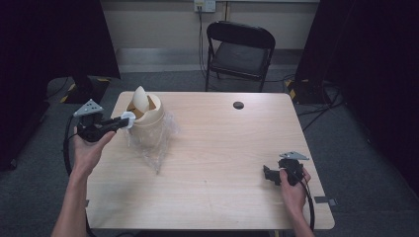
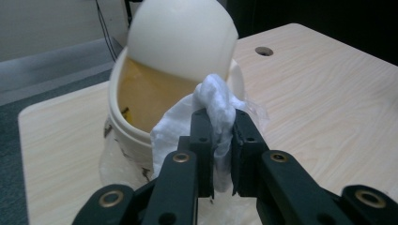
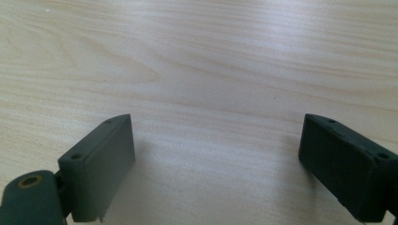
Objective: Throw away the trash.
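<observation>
Left gripper (image 2: 219,140) was clamped on a crumpled white plastic bag (image 2: 213,101) at the rim of the cream swing-lid bin (image 1: 146,121) near the table's far-left corner; right gripper (image 3: 216,159) gaped, holding nothing, near the right edge; risk: bag snags, bin tips.

A pale wood-grain worktop (image 1: 212,163) with rounded corners carries the scene — a dark round cable hole (image 1: 238,105) sits near its far edge. Toward the far left corner stands a cream bin (image 1: 146,129) with a tilted swing lid, set on crumpled clear plastic film (image 1: 157,150) that spreads onto the wood beside it.
</observation>
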A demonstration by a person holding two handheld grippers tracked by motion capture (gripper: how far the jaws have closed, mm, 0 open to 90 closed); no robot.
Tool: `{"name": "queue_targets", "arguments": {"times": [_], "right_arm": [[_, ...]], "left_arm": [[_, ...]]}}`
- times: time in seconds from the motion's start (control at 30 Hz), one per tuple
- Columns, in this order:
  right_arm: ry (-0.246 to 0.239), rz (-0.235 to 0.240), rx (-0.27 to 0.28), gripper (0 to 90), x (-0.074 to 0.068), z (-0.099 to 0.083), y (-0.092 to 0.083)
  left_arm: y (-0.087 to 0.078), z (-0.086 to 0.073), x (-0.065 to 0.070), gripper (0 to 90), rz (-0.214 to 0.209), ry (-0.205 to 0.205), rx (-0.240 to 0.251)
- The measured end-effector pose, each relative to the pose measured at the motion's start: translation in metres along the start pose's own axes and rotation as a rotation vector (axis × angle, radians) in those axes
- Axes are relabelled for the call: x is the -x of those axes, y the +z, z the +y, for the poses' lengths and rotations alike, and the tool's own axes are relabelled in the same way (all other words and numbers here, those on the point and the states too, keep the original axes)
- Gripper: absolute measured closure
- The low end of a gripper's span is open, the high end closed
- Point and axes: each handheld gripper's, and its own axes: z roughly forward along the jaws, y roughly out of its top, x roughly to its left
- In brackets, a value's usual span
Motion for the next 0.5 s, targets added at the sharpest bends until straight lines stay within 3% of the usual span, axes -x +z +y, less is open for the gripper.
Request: {"name": "queue_targets", "arguments": {"times": [0.13,0.37,0.5], "right_arm": [[0.0,0.0,0.0,9.9,0.0,0.0,0.0],[0.001,-0.001,0.0,9.9,0.0,0.0,0.0],[0.0,0.0,0.001,9.9,0.0,0.0,0.0]], "left_arm": [[0.002,0.01,-0.01,81.6,0.013,-0.013,0.001],[0.007,0.013,-0.023,81.5,0.027,-0.028,-0.026],[0.017,0.014,-0.024,81.4,0.011,-0.026,-0.039]]}}
